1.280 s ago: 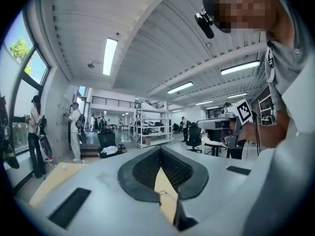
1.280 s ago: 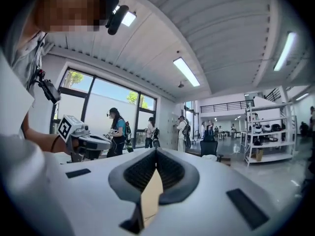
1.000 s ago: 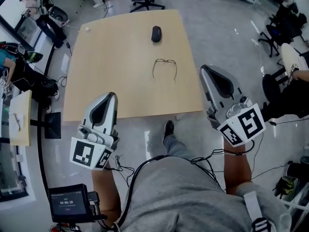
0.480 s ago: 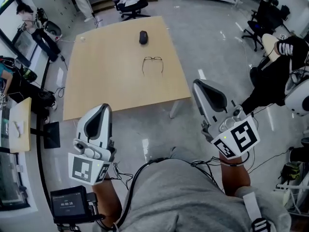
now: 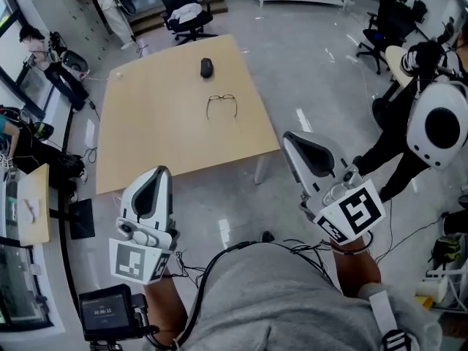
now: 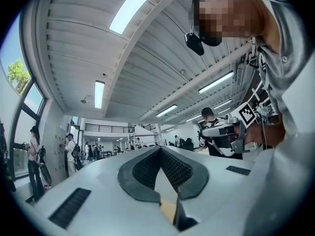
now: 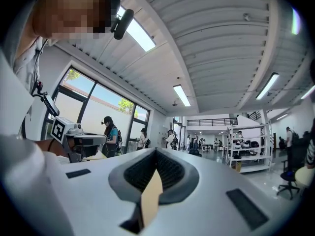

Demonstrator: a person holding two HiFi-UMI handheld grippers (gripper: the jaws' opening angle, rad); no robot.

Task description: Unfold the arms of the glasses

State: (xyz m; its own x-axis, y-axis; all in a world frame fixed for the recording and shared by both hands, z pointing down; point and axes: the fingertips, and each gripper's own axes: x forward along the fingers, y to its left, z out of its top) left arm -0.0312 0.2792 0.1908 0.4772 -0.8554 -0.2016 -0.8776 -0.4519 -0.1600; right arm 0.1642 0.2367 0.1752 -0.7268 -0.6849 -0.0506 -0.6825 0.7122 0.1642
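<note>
Stands farther back from the worktop (image 5: 161,123) than a second ago, so that it looks smaller and higher in the head view. Holds the left tongs (image 5: 157,172) and right tongs (image 5: 289,136) out over the floor (image 5: 307,72), short of the near edge, where a second ago both reached that edge. Leaves the glasses (image 5: 221,106) on the far half of the worktop, just this side of a dark mouse (image 5: 207,67), in the same spot on the wood as before and well apart from both tongs. Shows their arms spread open toward the near edge, not folded across the front. Reads, then, as the unfolding already done and a step away from the work rather than an approach; nothing left to do to the glasses, as far as can be judged at this range. Shows the left tongs closed in the left gripper view, pads (image 6: 170,168) meeting at the tips, nothing between them and only the room beyond. Shows the same for the right tongs in the right gripper view: pads (image 7: 170,171) together, empty, touching nothing.
</note>
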